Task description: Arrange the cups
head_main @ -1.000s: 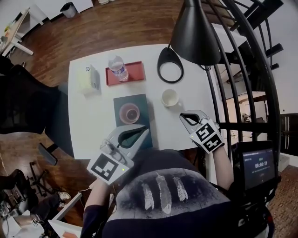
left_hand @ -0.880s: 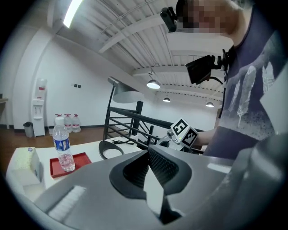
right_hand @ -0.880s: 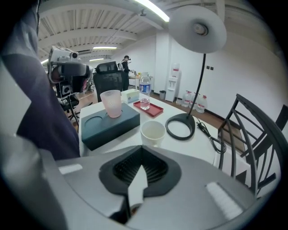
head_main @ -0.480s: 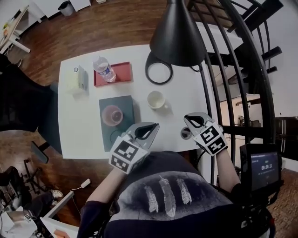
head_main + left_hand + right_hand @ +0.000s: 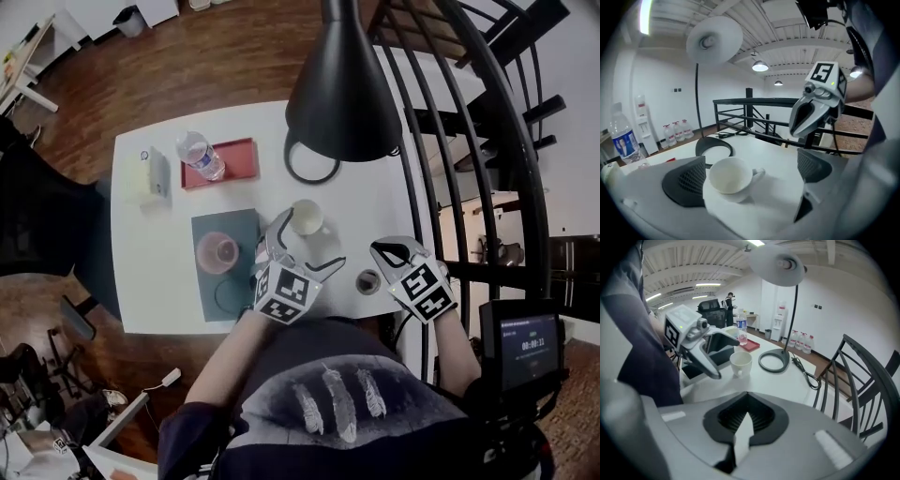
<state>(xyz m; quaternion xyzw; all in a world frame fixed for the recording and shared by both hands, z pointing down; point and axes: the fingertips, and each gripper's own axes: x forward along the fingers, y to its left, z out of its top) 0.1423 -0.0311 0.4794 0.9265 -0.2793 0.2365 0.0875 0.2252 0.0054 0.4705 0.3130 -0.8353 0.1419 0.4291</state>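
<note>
Cup [image 5: 307, 217], the white one, sits on the counter [image 5: 159, 281] between the two sides of the left claw [image 5: 308, 245]. That claw has just been opening and is spread wide, not squeezing. The right claw [image 5: 381, 249], pressed together, is farther off.

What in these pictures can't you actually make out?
Lamp base: head view, partly hidden behind the black lamp shade.
Water bottle: label print too small in head view, blurred in left gripper view.
Small dark round thing at the table's near edge: head view, too small to name.
Pink cup: head view, contents too small to tell.
</note>
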